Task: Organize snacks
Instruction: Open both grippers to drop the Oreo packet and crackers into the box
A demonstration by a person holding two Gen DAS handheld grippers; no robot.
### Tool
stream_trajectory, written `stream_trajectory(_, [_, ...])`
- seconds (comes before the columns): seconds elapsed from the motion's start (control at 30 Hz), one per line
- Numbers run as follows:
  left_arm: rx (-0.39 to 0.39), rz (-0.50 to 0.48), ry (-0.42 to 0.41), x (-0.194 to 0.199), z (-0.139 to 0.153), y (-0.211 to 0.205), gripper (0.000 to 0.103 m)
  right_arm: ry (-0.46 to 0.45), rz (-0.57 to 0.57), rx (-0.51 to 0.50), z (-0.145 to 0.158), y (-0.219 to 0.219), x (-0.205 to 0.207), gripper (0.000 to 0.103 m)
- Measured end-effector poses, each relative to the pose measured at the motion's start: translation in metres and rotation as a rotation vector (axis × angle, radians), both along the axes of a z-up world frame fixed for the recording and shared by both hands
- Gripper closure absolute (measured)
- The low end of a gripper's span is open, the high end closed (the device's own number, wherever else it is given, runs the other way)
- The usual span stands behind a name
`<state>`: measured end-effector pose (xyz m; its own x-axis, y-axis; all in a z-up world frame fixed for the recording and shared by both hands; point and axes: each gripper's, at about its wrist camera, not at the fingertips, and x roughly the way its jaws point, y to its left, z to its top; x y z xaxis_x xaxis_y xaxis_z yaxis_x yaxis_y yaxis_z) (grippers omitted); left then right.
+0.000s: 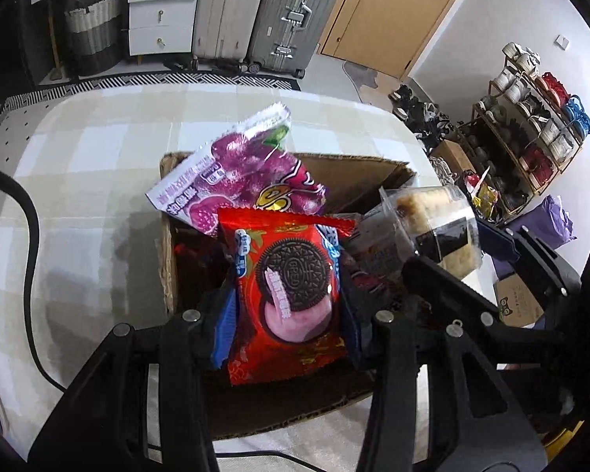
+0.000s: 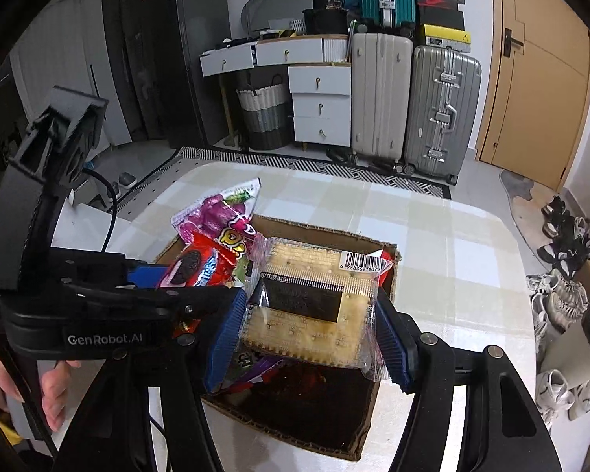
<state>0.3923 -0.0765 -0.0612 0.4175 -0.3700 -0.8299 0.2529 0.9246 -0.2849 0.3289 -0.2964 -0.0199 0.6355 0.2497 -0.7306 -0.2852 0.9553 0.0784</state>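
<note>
Both grippers hang over an open cardboard box (image 1: 358,173) that sits on a table with a pale checked cloth (image 1: 98,145), and each is loaded. Gripped by the left gripper (image 1: 289,306) is a red Oreo packet (image 1: 291,287), pinched by its sides between the blue ribbed pads, with a purple grape-candy bag (image 1: 236,169) standing up behind it (whether the pads hold that bag too, or it only leans on the red packet, is not clear). From the right wrist view the same red packet (image 2: 200,267) and purple bag (image 2: 216,216) show at the left, above the box's near-left corner.

Clamped between the blue pads (image 2: 226,338) of the right gripper (image 2: 308,334) is a clear-wrapped pack of pale crackers with a dark seaweed band (image 2: 310,306), barcode label at its far edge. It is held flat and slightly tilted above the middle of the box (image 2: 334,236). Inside the box, below the pack, lie more wrappers in red and purple, too shadowed to name.

A bare hand (image 2: 55,389) shows at the lower left of the right view, beneath the left gripper's black body (image 2: 98,314). Suitcases (image 2: 413,106) and a white drawer unit (image 2: 320,106) stand along the far wall.
</note>
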Motion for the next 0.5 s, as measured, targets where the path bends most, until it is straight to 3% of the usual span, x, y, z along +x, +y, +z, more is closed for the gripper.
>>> stream_trajectory(0.2, [0.054,-0.018,-0.038,-0.001,0.006,-0.003,0.062,0.004,0.012,0.001,-0.002,-0.001,0.001,0.039])
stream_trajectory(0.33, [0.04,-0.018,-0.025,0.002,0.008,-0.001,0.061,0.006,0.009,0.006,-0.002,-0.003,0.001,0.039])
stream_trajectory(0.5, [0.047,-0.009,-0.04,-0.002,0.015,0.002,0.051,0.007,0.004,0.027,0.0,-0.004,0.0,0.039])
